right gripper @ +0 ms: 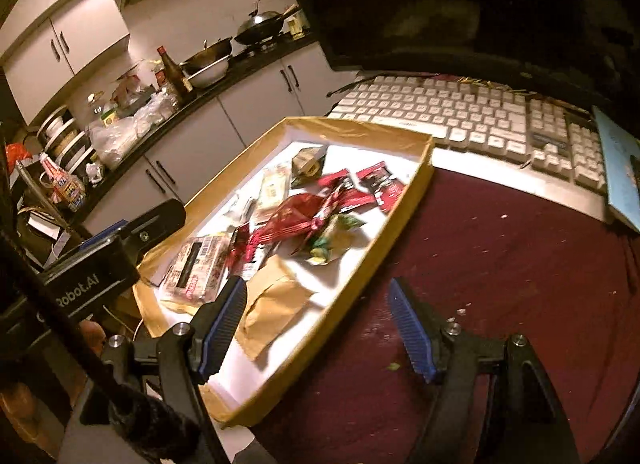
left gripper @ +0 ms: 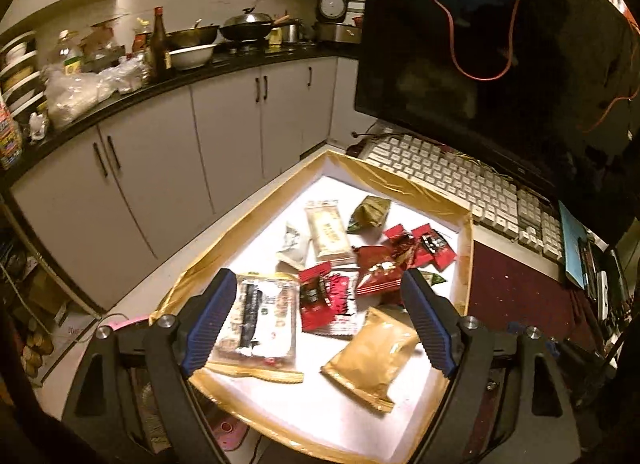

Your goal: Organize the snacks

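A shallow box [left gripper: 466, 264] with gold-taped rim and white floor holds several snack packets: a tan pouch [left gripper: 372, 360], a clear packet with black and red print [left gripper: 260, 320], red sachets [left gripper: 320, 300], a beige bar [left gripper: 326, 232] and a green packet [left gripper: 368, 213]. My left gripper [left gripper: 316, 304] is open and empty, hovering above the near packets. My right gripper [right gripper: 316, 304] is open and empty, its left finger [right gripper: 224, 328] over the tan pouch [right gripper: 276, 304], its right finger over the maroon cloth. The box [right gripper: 400, 219] and left gripper body [right gripper: 96, 276] show in the right wrist view.
A white keyboard [right gripper: 472, 119] and a dark monitor [left gripper: 500, 43] stand behind the box. A maroon cloth [right gripper: 500, 264] covers the table right of the box. A blue book [right gripper: 618, 167] lies at far right. A cluttered kitchen counter [left gripper: 120, 91] runs along the left.
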A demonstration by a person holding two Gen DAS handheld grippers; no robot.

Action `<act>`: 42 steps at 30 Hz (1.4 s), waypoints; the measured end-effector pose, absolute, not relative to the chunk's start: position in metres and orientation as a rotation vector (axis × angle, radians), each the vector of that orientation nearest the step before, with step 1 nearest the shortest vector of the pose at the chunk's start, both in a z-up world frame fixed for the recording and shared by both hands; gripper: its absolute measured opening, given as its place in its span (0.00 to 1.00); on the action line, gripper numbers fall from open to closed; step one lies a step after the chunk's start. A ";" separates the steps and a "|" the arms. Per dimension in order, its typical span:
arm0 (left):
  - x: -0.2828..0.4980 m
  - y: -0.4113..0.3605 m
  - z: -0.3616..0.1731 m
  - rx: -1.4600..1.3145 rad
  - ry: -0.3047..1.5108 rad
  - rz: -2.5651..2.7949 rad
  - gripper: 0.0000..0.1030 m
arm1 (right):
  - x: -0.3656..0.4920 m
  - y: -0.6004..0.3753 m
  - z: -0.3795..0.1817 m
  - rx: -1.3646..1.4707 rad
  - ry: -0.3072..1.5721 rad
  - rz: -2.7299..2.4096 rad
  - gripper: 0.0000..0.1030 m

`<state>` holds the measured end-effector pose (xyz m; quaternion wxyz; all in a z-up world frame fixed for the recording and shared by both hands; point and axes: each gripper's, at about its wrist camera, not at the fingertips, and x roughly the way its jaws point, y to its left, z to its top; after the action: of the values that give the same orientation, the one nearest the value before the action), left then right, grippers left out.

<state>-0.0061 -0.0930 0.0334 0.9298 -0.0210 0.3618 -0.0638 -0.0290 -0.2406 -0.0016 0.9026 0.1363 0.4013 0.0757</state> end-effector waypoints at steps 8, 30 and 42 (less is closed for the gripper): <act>0.002 -0.091 0.022 -0.008 0.782 -0.082 0.82 | -0.031 -0.233 -0.008 0.288 0.859 0.162 0.71; 0.000 -0.079 0.020 0.052 0.777 -0.025 0.82 | -0.040 -0.233 0.004 0.324 0.822 0.174 0.71; -0.001 -0.065 0.019 0.057 0.781 0.004 0.82 | -0.035 -0.216 0.005 0.294 0.835 0.181 0.71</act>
<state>-0.0010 -0.0653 0.0191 0.9243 0.0276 0.3807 0.0021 -0.0350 -0.2164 0.0048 0.8997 0.1422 0.4034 0.0872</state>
